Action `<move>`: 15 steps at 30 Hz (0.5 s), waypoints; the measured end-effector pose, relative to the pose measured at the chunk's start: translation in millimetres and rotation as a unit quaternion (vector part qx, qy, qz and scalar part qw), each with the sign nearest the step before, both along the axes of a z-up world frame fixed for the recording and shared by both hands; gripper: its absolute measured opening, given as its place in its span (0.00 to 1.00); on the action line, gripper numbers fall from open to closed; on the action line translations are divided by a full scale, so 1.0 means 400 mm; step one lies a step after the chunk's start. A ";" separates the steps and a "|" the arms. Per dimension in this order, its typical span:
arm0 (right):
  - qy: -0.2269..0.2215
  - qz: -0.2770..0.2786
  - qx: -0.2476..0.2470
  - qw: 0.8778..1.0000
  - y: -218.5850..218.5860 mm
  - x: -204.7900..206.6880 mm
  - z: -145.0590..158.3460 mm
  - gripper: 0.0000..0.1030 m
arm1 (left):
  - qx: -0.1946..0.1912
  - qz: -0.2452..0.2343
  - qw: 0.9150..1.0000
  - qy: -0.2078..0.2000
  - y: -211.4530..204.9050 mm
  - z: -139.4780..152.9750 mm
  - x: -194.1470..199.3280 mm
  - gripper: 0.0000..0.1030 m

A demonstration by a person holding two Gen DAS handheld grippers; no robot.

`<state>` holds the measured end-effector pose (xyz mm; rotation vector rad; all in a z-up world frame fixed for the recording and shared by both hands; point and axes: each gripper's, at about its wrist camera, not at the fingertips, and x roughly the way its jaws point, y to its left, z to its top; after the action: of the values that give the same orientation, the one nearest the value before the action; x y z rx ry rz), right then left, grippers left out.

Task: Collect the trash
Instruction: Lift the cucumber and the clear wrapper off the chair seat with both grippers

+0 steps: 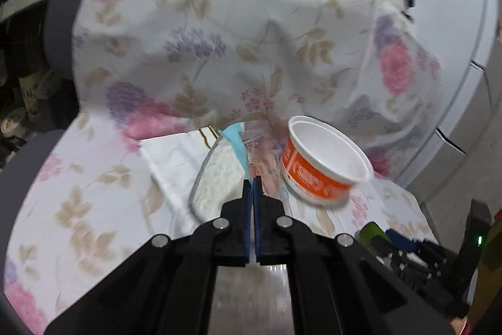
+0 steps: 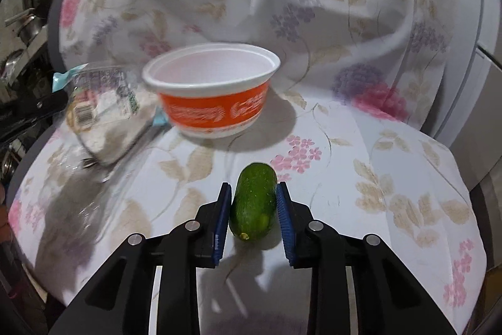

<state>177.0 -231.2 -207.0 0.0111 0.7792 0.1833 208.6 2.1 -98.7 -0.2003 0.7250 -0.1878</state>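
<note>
A chair draped in a floral cloth (image 2: 360,146) is seen. The left hand-held gripper (image 1: 252,181) is pinched together on a clear plastic bag (image 1: 219,175), held beside an orange-and-white foam bowl (image 2: 213,96). A green cucumber (image 2: 254,206) is clamped in the right hand-held gripper (image 2: 253,193), just above the seat.

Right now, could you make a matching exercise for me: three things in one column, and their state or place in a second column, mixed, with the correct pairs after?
Things:
1. cucumber piece
2. orange and white bowl
3. clear plastic bag

States or places:
A. empty, tilted on the floral cloth
B. between the fingers of the right gripper
C. pinched by the shut left gripper

Pairs: 1-B, 2-A, 3-C
</note>
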 end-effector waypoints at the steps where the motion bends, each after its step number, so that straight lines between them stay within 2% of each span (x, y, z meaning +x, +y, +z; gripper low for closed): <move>1: -0.004 0.001 0.001 1.000 -0.002 -0.029 0.006 0.29 | 0.001 -0.002 1.000 -0.007 -0.001 0.011 -0.030 0.00; 8: -0.023 -0.015 -0.002 1.000 -0.030 -0.158 0.007 0.25 | 0.022 -0.006 0.998 -0.051 -0.011 0.016 -0.199 0.00; 12: -0.017 -0.010 -0.014 1.000 -0.034 -0.180 -0.010 0.26 | 0.027 -0.025 0.999 -0.032 -0.033 -0.017 -0.235 0.00; 15: 0.010 -0.012 -0.017 1.000 -0.040 -0.197 -0.027 0.29 | 0.031 -0.032 0.999 -0.018 -0.041 -0.042 -0.256 0.00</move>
<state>98.2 -247.2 -217.8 -0.0088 0.8009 0.1467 106.2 -14.4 -115.7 -0.1137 0.7002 -0.2280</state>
